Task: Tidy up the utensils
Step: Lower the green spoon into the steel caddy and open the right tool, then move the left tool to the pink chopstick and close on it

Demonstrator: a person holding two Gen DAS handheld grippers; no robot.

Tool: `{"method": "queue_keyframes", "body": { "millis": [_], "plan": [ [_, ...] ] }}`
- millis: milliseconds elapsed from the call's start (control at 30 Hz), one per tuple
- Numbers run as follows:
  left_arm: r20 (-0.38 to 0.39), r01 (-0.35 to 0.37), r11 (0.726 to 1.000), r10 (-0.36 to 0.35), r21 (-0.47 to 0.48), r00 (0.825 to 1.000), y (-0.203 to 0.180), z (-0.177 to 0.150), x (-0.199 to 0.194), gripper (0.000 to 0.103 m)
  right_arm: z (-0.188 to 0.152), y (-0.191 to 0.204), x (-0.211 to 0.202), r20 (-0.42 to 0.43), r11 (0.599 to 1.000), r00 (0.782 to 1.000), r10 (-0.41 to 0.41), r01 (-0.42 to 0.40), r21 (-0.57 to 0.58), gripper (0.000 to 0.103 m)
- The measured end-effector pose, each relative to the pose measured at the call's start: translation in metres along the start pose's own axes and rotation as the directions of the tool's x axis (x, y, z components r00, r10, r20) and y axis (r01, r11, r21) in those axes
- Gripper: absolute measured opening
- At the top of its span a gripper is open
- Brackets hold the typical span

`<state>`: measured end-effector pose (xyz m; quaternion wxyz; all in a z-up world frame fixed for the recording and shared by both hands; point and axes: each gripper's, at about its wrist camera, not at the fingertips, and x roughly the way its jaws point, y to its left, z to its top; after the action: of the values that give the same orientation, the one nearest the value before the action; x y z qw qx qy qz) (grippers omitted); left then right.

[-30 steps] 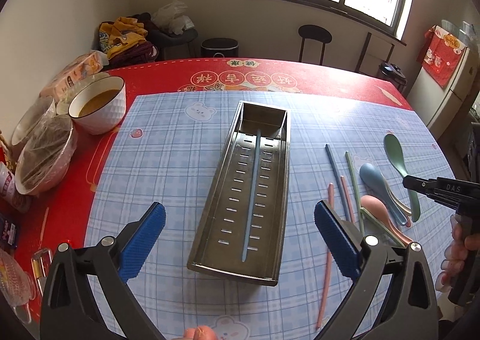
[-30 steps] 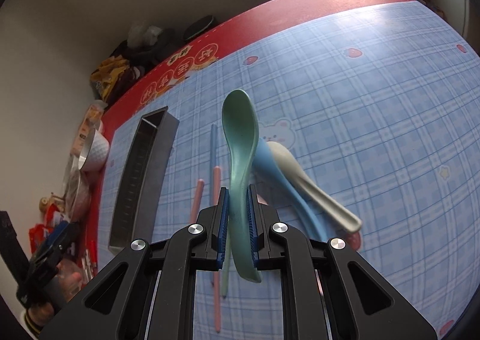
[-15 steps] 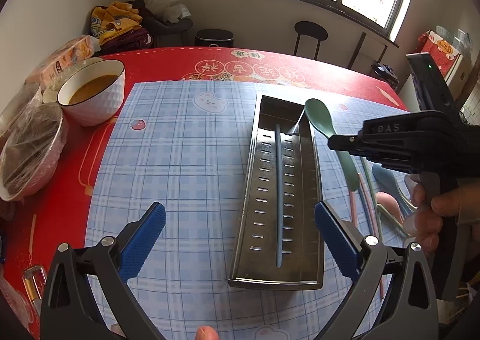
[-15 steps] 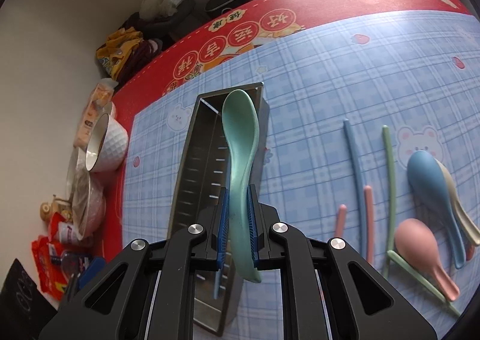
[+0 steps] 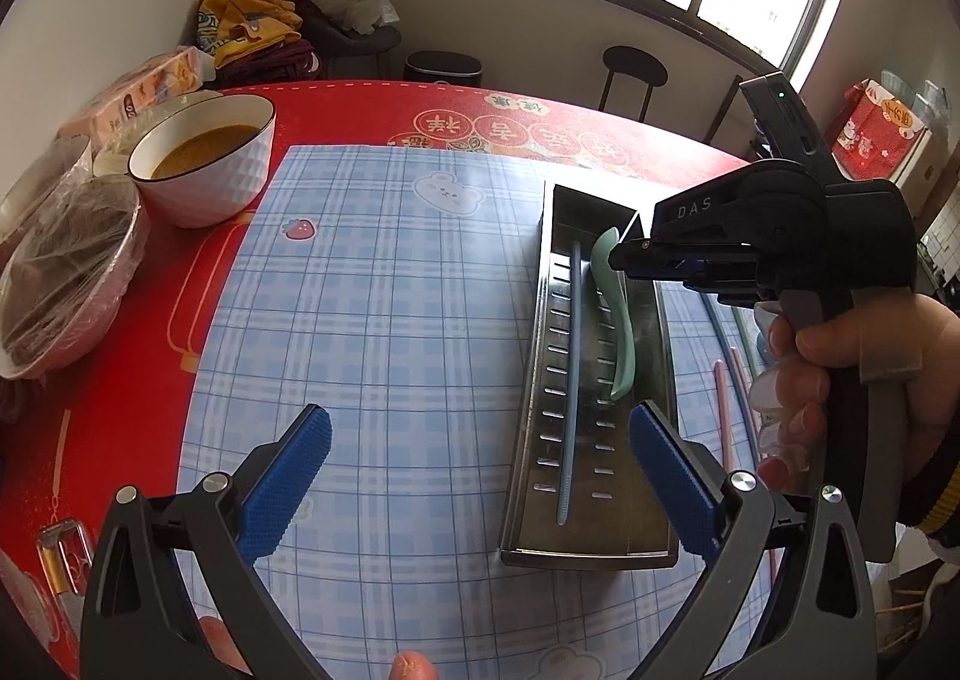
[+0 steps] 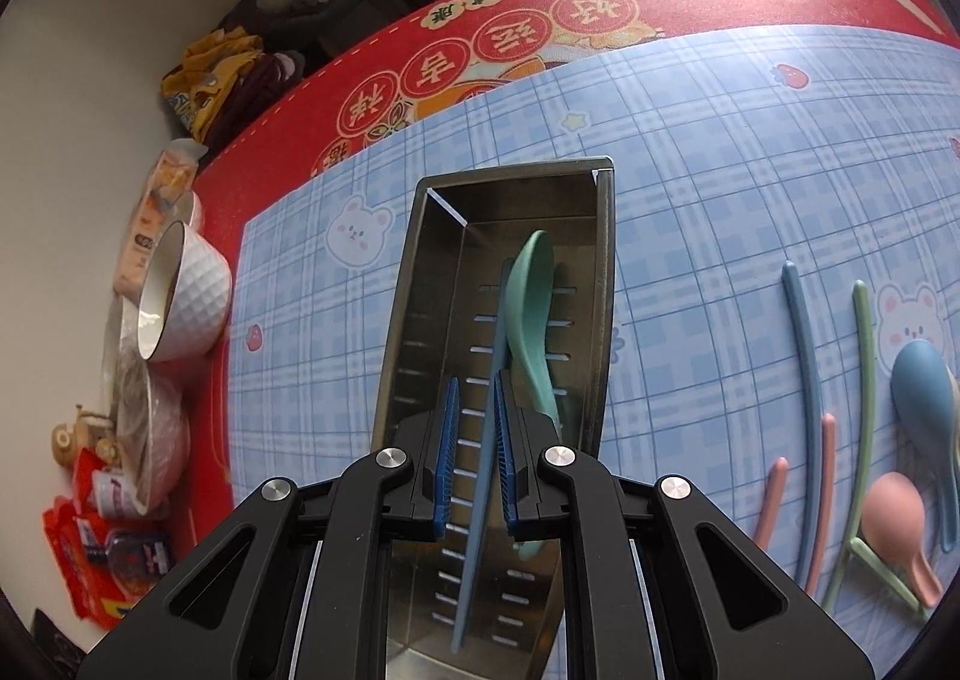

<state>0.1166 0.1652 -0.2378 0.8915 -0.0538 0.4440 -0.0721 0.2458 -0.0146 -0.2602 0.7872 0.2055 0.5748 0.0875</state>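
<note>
The green spoon [image 6: 531,296] lies inside the long metal tray [image 6: 414,320], on its right side, bowl toward the far end and handle running back toward the near end along the right wall. Just left of it in the tray lies a blue chopstick [image 6: 480,500], stretched along the slotted floor. The right gripper [image 6: 477,380] hangs over the tray pointing steeply down; its jaws stand a narrow gap apart and grip nothing, since only the tray floor and the blue chopstick show between the pads, and the spoon's handle passes just right of the right pad. A hand [image 5: 840,380] holds this gripper from the right. The left gripper [image 5: 480,413] hovers over the near part of the table, jaws spread wide and empty, its right pad above the tray's near right corner. The tray sits on a blue checked mat [image 6: 690,170] that covers a red tablecloth [image 5: 360,104]. On the mat right of the tray lie a second blue chopstick [image 6: 801,350], a green chopstick [image 6: 864,380], two pink chopsticks [image 6: 825,470], a blue spoon [image 6: 918,380] and a pink spoon [image 6: 894,518]. Far to the left stand a white bowl [image 5: 204,164] of brown liquid and a wrapped bowl [image 5: 66,272].
</note>
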Motion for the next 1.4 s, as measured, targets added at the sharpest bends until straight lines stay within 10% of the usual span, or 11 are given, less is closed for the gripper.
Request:
{"method": "queue_keyframes", "body": {
  "millis": [300,433,700,1400],
  "plan": [
    [0.023,-0.016,1.000,0.016,0.018,1.000,-0.013,0.004,-0.007,0.097,-0.005,-0.020,-0.037,0.076,0.997,0.997,-0.029,0.034,-0.069,0.014],
    [0.035,-0.040,0.999,0.040,0.024,0.999,-0.023,0.005,-0.012,0.097,-0.015,-0.040,-0.063,0.134,0.996,0.990,-0.033,0.044,-0.081,0.050],
    [0.061,-0.046,0.998,0.043,0.043,0.997,-0.058,0.005,-0.027,0.097,-0.045,-0.076,-0.116,0.233,0.975,0.972,-0.031,0.081,-0.206,0.086],
    [0.063,-0.174,0.978,0.168,0.113,0.984,-0.189,-0.026,-0.025,0.097,-0.088,-0.203,-0.190,0.296,0.979,0.954,0.043,0.018,-0.202,0.087]
  ]
}}
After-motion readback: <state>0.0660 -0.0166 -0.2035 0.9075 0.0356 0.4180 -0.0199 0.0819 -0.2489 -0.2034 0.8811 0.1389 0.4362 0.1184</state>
